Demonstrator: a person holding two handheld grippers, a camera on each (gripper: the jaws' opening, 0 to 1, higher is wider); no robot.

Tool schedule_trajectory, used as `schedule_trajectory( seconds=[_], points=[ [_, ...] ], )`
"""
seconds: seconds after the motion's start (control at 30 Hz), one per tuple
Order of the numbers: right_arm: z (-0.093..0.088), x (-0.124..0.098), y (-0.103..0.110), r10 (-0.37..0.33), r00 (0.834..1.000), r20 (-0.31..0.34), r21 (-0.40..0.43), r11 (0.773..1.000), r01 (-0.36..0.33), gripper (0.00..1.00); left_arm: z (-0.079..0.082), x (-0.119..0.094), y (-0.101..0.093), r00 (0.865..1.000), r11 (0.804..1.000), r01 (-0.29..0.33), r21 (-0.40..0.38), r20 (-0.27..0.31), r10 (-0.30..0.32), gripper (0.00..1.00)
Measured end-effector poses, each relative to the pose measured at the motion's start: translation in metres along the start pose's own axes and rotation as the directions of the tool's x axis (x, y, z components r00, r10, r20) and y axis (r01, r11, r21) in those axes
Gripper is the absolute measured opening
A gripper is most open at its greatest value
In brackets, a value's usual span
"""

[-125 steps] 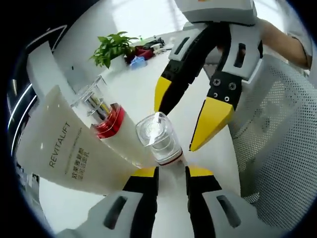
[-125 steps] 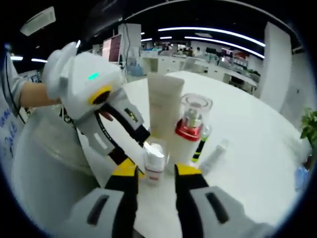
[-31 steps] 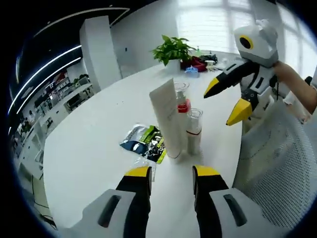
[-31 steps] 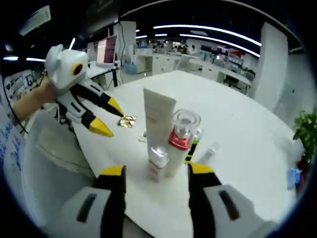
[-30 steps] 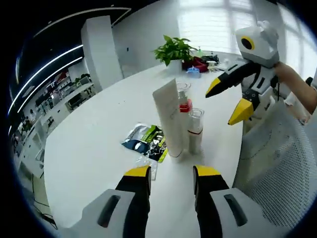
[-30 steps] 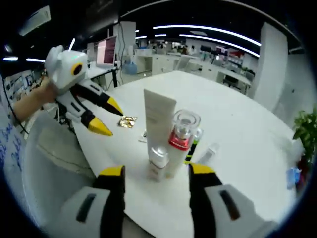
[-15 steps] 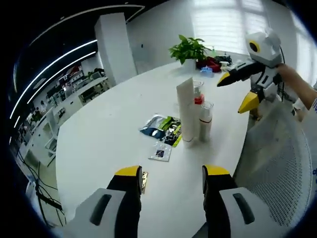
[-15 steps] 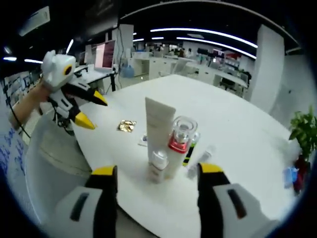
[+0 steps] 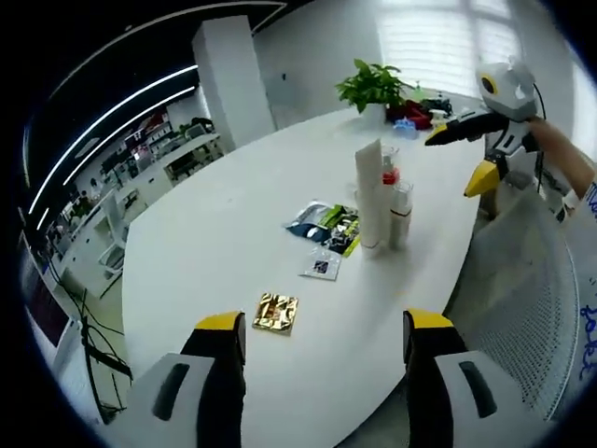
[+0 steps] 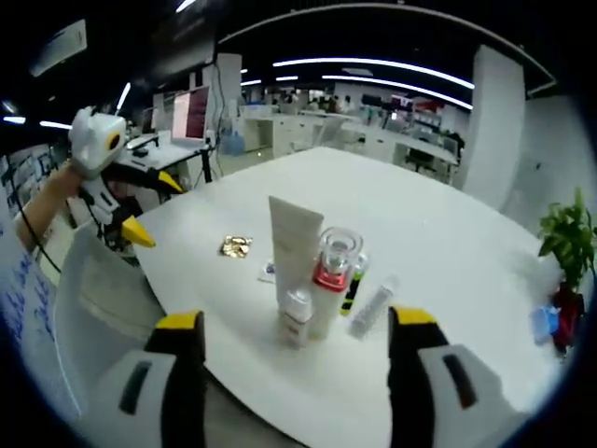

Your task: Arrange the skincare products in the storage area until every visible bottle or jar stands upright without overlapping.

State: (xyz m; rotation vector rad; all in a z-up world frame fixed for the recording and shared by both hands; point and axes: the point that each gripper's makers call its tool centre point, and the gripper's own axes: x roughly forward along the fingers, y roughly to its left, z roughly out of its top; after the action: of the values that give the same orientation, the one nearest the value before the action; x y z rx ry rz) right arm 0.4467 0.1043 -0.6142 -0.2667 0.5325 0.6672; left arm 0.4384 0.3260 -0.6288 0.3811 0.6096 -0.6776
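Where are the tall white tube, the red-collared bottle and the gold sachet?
Tube (image 10: 295, 238), right gripper view, middle of its front.
Red-collared bottle (image 10: 328, 277), right gripper view, on the red collar.
Gold sachet (image 9: 275, 312), left gripper view, its middle.

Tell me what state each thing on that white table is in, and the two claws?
Tall white tube: upright.
Clear-capped bottle with red collar: upright.
Small white bottle: upright.
Slim white tube: lying flat.
Gold foil sachet: flat.
Left gripper: open, empty.
Right gripper: open, empty.
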Motion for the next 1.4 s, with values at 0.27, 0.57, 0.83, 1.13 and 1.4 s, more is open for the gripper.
schedule_trajectory(
  seconds=[0.27,0.57,0.83,1.13,1.4],
  points=[
    [0.001,-0.003,-0.004,-0.015,1.0,0.006,0.014,1.0,0.015,0.93,-0.008,-0.003,-0.006,1.0,0.998,0.024,-0.05,0.007,-0.024,0.77],
    [-0.003,-0.007,-0.009,-0.033,0.999,0.0,0.016,0.999,0.033,0.99,-0.018,-0.012,-0.006,1.0,0.995,0.016,-0.1,-0.008,-0.017,0.86],
    [-0.002,-0.004,-0.011,-0.036,0.999,0.01,-0.02,0.999,0.036,0.99,-0.02,-0.015,0.001,1.0,0.995,-0.013,-0.096,0.007,0.013,0.94],
    [-0.003,-0.001,-0.016,-0.035,0.999,-0.001,-0.016,0.999,0.035,1.0,-0.018,-0.018,0.001,1.0,0.994,-0.002,-0.108,0.028,0.005,0.97],
    [-0.01,0.006,-0.018,0.008,1.0,-0.026,0.011,1.0,-0.008,1.0,-0.009,-0.019,0.003,0.998,0.994,0.003,-0.111,0.059,0.004,0.97]
  ],
)
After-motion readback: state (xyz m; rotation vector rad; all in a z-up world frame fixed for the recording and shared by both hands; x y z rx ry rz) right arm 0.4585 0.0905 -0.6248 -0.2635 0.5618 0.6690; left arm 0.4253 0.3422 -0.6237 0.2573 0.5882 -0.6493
